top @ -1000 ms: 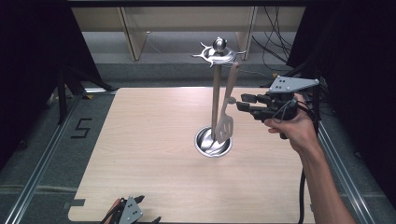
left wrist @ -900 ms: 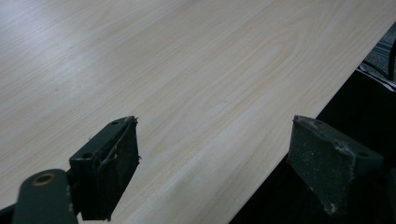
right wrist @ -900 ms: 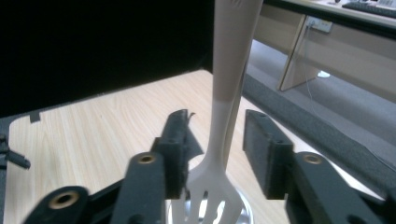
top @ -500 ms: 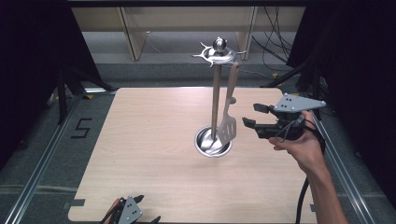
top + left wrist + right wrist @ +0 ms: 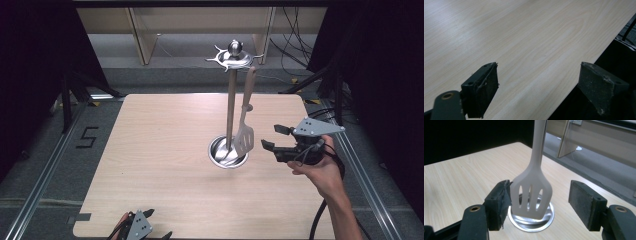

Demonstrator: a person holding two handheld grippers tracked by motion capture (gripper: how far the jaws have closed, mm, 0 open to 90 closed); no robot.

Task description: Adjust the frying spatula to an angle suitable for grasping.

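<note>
The spatula [image 5: 532, 192] hangs on the stand [image 5: 229, 107], seemingly done (hook hard to see), the right gripper [image 5: 272, 138], jaws just opened, empty beside it.

The tall metal utensil stand with a round dished base [image 5: 228, 152] sits on the pale wooden table [image 5: 160, 150], a little right of the table's middle. The pale slotted plastic spatula [image 5: 244, 137] hangs from the stand's top ring, just right of its pole, its blade above the base and possibly touching the rim. The right gripper [image 5: 270, 138] is right of the stand, near the blade. The left gripper [image 5: 150, 227] is well before the stand, at the table's near edge.
</note>
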